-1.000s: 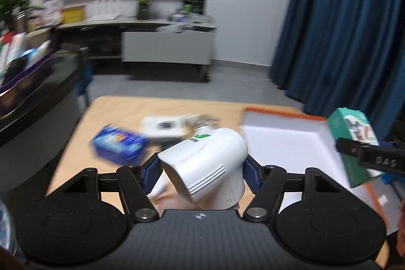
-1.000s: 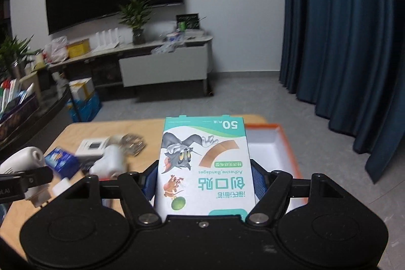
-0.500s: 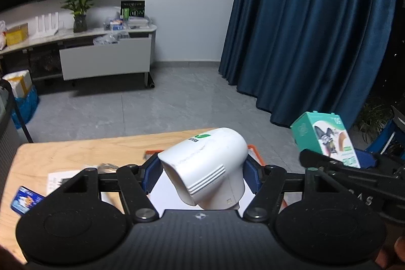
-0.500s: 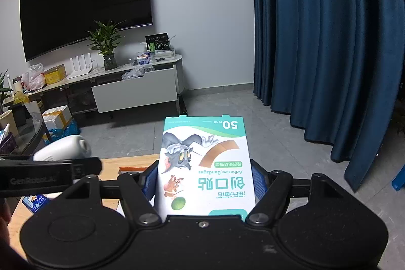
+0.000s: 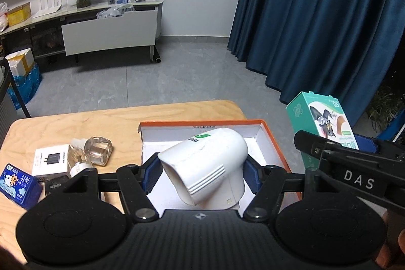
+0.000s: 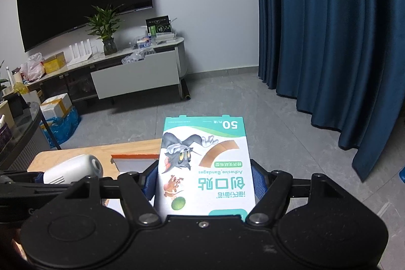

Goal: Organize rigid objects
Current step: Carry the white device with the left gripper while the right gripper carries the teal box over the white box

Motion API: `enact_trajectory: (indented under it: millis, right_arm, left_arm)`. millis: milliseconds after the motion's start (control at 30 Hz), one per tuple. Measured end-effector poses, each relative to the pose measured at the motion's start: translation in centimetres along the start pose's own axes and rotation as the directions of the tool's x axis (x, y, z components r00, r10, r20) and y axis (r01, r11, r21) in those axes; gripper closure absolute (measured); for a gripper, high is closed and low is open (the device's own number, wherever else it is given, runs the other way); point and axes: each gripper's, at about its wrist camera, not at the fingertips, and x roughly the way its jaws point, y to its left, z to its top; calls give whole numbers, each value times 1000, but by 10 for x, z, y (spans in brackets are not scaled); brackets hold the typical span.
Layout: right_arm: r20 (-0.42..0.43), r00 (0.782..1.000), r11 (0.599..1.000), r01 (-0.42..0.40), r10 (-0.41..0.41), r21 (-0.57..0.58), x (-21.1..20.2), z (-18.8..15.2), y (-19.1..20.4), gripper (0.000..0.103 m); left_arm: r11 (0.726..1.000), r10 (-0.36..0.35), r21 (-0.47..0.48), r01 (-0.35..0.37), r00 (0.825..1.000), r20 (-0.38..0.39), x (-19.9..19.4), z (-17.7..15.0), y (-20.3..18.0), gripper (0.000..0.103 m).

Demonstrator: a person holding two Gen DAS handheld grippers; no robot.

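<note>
My left gripper point(image 5: 201, 175) is shut on a white plastic device point(image 5: 207, 166) and holds it above the open orange-rimmed box point(image 5: 274, 143) on the wooden table point(image 5: 76, 125). My right gripper point(image 6: 203, 181) is shut on a green and white adhesive bandage box point(image 6: 205, 163), held in the air right of the orange box; it also shows in the left wrist view point(image 5: 321, 123). In the right wrist view the white device point(image 6: 73, 168) and the orange box's rim point(image 6: 134, 156) lie to the left.
On the table left of the orange box lie a glass bottle point(image 5: 97, 147), a white charger box point(image 5: 52, 162) and a blue tissue pack point(image 5: 19, 185). Blue curtains point(image 5: 316, 17) hang at the right. A TV cabinet point(image 5: 108, 32) stands against the far wall.
The left gripper has swung right from over the table's left items, rose, then tilted down over the orange box. The right gripper has lifted the bandage box higher. Both grips are unchanged.
</note>
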Motion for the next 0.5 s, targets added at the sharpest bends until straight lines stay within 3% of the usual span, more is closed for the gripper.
enact_trajectory:
  millis: [167, 500]
  right_arm:
    - [-23, 1000, 1000, 0, 0, 4, 12, 0, 0, 19]
    - [-49, 999, 1000, 3, -3, -2, 27, -3, -3, 19]
  left_arm:
    - [1000, 8, -4, -8, 1000, -12, -6, 0, -19, 36]
    - [1000, 20, -10, -20, 999, -42, 1, -6, -21, 36]
